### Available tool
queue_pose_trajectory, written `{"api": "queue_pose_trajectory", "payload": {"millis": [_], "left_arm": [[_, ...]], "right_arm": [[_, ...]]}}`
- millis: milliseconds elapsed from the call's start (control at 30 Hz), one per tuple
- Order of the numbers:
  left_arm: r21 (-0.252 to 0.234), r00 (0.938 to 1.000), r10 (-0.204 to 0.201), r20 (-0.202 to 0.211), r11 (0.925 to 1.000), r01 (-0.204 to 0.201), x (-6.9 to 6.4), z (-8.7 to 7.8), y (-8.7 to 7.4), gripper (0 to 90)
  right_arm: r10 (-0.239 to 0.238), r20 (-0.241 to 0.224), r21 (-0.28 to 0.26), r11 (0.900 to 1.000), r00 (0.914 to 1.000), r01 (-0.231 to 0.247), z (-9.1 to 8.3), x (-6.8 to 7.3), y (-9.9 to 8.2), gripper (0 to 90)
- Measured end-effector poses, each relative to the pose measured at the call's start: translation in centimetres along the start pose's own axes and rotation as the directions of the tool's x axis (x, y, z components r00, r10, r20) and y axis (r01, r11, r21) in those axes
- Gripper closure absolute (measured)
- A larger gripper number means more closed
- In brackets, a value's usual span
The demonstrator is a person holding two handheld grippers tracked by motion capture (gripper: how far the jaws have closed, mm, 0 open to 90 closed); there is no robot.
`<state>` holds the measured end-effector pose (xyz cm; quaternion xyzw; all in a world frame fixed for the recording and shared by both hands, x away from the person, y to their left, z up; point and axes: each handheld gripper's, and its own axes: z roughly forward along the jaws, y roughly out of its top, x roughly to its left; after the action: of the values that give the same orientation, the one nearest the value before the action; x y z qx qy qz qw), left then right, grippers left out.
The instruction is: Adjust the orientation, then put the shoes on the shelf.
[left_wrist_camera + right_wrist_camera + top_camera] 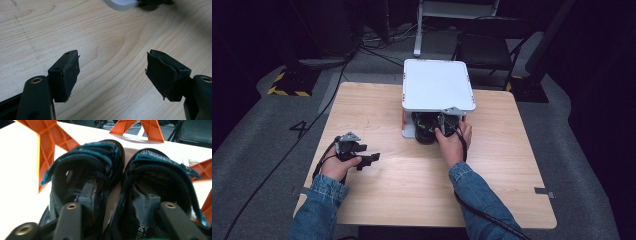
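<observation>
A pair of black shoes with teal trim (425, 131) stands on the lower plate of a white two-level rack (437, 85), under its top board. In the right gripper view, the left shoe (85, 157) and the right shoe (162, 162) sit side by side, heels toward me. My right gripper (117, 197) has one jaw inside each shoe, with the two inner heel walls between the pads. The pads stand slightly off those walls, so it is open. My left gripper (371, 159) rests low over bare wood at the table's left, open and empty (112, 72).
Orange braces (47, 135) hold the rack's top board above its white base (20, 170), close around the shoes. A corner of that base (122, 3) lies ahead of the left gripper. The wooden table (412, 190) has room in front. A dark chair (484, 47) stands behind.
</observation>
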<state>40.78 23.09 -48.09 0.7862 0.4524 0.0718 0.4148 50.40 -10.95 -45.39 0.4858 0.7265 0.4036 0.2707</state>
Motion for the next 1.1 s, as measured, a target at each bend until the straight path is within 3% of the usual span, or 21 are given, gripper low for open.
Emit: {"api": "queue_pose_trajectory", "payload": {"millis": [33,67,100,300,433,600,767,1033,1100], "left_arm": [[0.0,1.0,0.002,0.001,1.0,-0.002,-0.1,0.1,0.0,26.8],[0.001,1.0,0.0,0.001,1.0,0.0,-0.2,0.2,0.0,26.8],[0.001,1.0,0.002,0.002,1.0,-0.002,-0.2,0.2,0.1,26.8],[-0.007,0.9998,0.022,-0.002,0.9997,-0.022,-0.7,0.1,0.5,26.9],[-0.029,0.9987,0.05,0.01,0.9984,-0.049,-1.9,0.2,1.2,23.5],[-0.041,0.9944,0.104,0.018,0.9938,-0.103,-3.8,0.5,2.4,22.3],[-0.04,0.9844,0.171,0.04,0.9847,-0.169,-5.5,0.9,3.2,26.9],[-0.016,0.9726,0.227,0.052,0.974,-0.226,-7.3,2.8,3.9,30.8],[-0.015,0.97,0.234,0.066,0.9722,-0.234,-7.8,3.5,4.1,36.1]], "right_arm": [[0.006,0.003,-0.013,0.9999,1.0,-0.006,-0.2,0.0,0.0,50.7],[-0.007,0.005,-0.074,0.9972,1.0,0.007,-0.3,-0.1,0.1,43.4],[-0.034,0.009,-0.107,0.9937,0.9994,0.035,-0.7,-0.2,0.4,43.1],[-0.092,-0.036,-0.132,0.9876,0.9952,0.086,-3.1,0.2,1.2,41.0],[-0.125,-0.065,-0.152,0.9817,0.9899,0.114,-5.3,0.2,0.7,40.4],[-0.129,-0.116,-0.133,0.9846,0.9848,0.113,-8.0,-0.5,-0.4,41.0],[-0.119,-0.151,-0.103,0.9893,0.9813,0.104,-9.7,-1.4,-1.6,41.2],[-0.084,-0.172,-0.034,0.9963,0.9816,0.079,-10.5,-2.8,-4.3,43.0],[-0.08,-0.172,-0.011,0.9968,0.9818,0.08,-10.4,-3.0,-4.8,44.6]]}}
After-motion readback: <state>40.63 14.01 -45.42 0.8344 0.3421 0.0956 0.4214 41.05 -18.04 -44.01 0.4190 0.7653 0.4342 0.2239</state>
